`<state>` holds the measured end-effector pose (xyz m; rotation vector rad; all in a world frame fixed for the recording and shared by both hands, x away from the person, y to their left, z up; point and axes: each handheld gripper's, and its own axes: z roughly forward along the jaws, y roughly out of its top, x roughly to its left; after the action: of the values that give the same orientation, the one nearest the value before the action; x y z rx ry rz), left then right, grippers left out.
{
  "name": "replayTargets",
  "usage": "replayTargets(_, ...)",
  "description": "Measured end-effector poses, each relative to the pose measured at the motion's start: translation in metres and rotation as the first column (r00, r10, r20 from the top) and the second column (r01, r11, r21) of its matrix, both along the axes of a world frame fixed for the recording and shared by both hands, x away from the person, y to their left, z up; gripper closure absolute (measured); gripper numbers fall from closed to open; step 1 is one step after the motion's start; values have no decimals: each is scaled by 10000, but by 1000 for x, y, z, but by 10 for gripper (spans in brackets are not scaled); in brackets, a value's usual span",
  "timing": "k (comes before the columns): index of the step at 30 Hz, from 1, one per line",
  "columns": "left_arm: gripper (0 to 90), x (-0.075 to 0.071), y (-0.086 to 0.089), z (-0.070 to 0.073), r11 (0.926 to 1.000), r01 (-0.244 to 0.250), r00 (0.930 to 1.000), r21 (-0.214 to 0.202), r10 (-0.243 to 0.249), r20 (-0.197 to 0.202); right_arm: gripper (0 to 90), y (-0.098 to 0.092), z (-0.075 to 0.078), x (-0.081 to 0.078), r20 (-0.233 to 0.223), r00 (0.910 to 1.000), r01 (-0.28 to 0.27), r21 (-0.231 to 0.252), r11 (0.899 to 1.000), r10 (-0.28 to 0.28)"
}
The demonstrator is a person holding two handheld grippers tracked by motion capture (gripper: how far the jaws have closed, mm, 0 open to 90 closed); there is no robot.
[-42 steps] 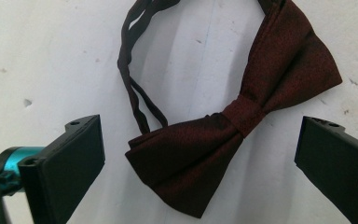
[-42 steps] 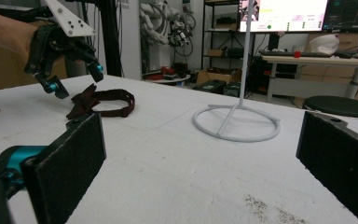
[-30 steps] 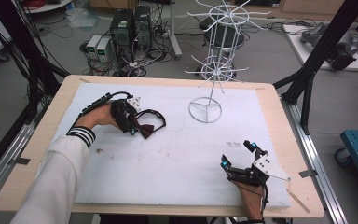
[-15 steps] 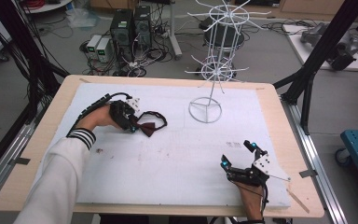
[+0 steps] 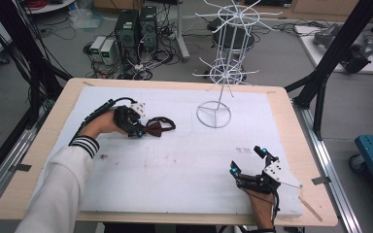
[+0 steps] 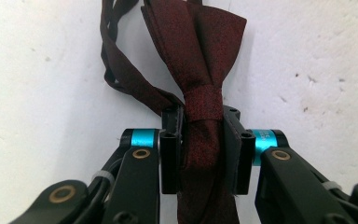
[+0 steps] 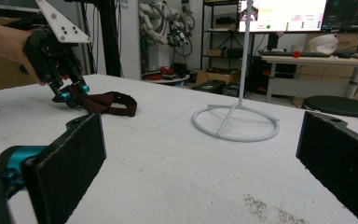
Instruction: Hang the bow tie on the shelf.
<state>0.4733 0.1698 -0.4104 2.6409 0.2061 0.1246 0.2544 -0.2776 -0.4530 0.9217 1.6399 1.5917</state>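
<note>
We see a dark red bow tie point(image 5: 154, 127) lying on the white foam mat point(image 5: 184, 165) that covers the table point(image 5: 291, 121), in the mat's left half, nearer its far edge than its near edge. Its strap point(image 5: 167, 121) curls in a loop on the side toward the middle of the mat. In the left gripper view the bow tie point(image 6: 200, 70) runs up between the two black jaws, and the knot at its centre point(image 6: 204, 105) sits right where the pads point(image 6: 170, 158) meet the cloth. The left gripper point(image 5: 137, 130) has just been closing, and its jaws now pinch the bow tie at the knot, with the fabric bunched between them. The person's left hand point(image 5: 102, 125) holds this gripper low over the mat, a striped cuff and white sleeve point(image 5: 60, 184) trailing toward the near left corner. From the right gripper view we make out the same gripper point(image 7: 67, 95) tilted down onto the tie point(image 7: 105, 102). Further out, a white wire stand point(image 5: 223, 63) rises from a ring base point(image 5: 213, 114) near the middle of the far edge, well apart from the tie. The right gripper point(image 5: 247, 162) rests near the near right corner, its jaws spread wide with nothing between them, pointing toward the far edge.
</note>
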Motion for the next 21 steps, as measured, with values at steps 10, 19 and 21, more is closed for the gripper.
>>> replayTargets(10,714,-7,2,14,9977,-258,9996,-623,263,76,6,0,0,0,6,10000,-10,12,10000,10)
replayTargets(19,710,-20,-1,32,9883,-592,9981,-1405,607,60,6,-1,0,1,31,10000,-23,35,10000,23)
replayTargets(21,709,-22,0,34,9868,-592,9981,-1510,614,96,6,-1,1,1,-59,10000,-73,46,10000,73)
